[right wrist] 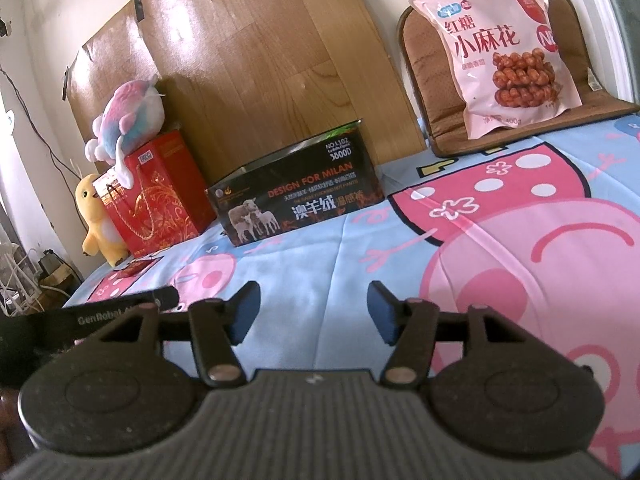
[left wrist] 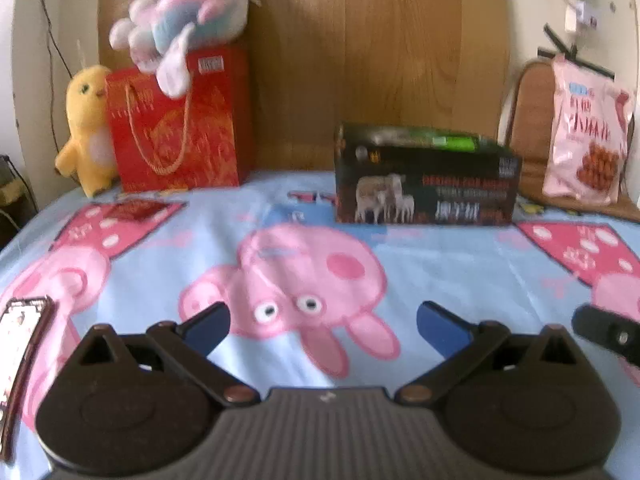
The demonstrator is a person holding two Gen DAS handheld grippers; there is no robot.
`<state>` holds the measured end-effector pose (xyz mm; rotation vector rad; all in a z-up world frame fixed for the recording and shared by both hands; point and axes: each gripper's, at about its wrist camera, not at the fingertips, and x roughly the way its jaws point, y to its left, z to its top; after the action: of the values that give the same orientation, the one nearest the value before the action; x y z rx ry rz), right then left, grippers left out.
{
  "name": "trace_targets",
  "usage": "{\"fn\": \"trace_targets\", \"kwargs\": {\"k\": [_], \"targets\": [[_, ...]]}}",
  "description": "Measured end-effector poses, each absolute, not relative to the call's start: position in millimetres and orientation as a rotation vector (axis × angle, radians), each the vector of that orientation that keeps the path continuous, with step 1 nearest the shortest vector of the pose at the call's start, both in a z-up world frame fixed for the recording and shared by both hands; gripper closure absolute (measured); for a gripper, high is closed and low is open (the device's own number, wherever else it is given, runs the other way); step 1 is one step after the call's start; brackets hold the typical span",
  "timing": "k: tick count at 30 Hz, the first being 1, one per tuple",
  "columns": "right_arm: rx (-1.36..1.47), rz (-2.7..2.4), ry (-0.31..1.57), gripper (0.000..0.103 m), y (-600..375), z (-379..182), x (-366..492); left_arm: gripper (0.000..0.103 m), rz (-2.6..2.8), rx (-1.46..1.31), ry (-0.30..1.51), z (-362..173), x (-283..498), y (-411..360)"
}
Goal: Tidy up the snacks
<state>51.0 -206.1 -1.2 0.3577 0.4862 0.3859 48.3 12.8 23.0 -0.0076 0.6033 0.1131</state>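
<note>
A pink snack bag (left wrist: pixel 584 132) (right wrist: pixel 504 52) leans upright against a brown cushion (right wrist: pixel 424 60) at the back right of the bed. A black carton (left wrist: pixel 424 184) (right wrist: pixel 296 192) printed with sheep stands at the back middle. On the sheet in front of a red gift bag (left wrist: pixel 176 128) (right wrist: pixel 156 196) lies a small red packet (left wrist: pixel 136 210) (right wrist: pixel 134 268). A flat shiny packet (left wrist: pixel 22 344) shows at the left edge of the left wrist view. My left gripper (left wrist: pixel 324 328) is open over the sheet, holding nothing. My right gripper (right wrist: pixel 314 312) is open and empty too.
A cartoon-pig bedsheet (left wrist: pixel 440 272) covers the bed. A pastel plush (left wrist: pixel 188 12) sits on the gift bag, with a yellow chick plush (left wrist: pixel 88 128) beside it. A wooden board (left wrist: pixel 360 60) stands against the wall behind. Cables and clutter lie past the bed's left edge (right wrist: pixel 36 284).
</note>
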Motion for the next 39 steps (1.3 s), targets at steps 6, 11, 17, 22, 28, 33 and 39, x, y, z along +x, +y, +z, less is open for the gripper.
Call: {"fn": "trace_targets", "kwargs": {"k": [6, 11, 17, 22, 28, 33, 39], "targets": [[0.362, 0.384, 0.484, 0.038, -206.9, -1.0, 50.6, 0.000, 0.122, 0.004, 0.593, 24.3, 43.6, 10.0], [0.363, 0.384, 0.483, 0.038, -207.0, -1.0, 50.6, 0.000, 0.122, -0.012, 0.576, 32.0, 41.8, 12.9], [0.369, 0.383, 0.483, 0.037, -207.5, -0.6, 50.5, 0.000, 0.144, -0.021, 0.570, 36.8, 41.8, 16.9], [0.371, 0.383, 0.483, 0.037, -207.5, -0.7, 50.5, 0.000, 0.177, -0.027, 0.560, 41.9, 42.4, 21.8], [0.381, 0.384, 0.482, 0.036, -208.2, -0.9, 50.5, 0.000, 0.273, 0.013, 0.506, 48.3, 40.0, 24.2], [0.386, 0.385, 0.480, 0.036, -209.1, -1.4, 50.5, 0.000, 0.292, 0.022, 0.498, 51.7, 39.3, 25.2], [0.391, 0.386, 0.479, 0.036, -210.0, -1.4, 50.3, 0.000, 0.292, 0.003, 0.513, 49.9, 41.0, 26.9]]}}
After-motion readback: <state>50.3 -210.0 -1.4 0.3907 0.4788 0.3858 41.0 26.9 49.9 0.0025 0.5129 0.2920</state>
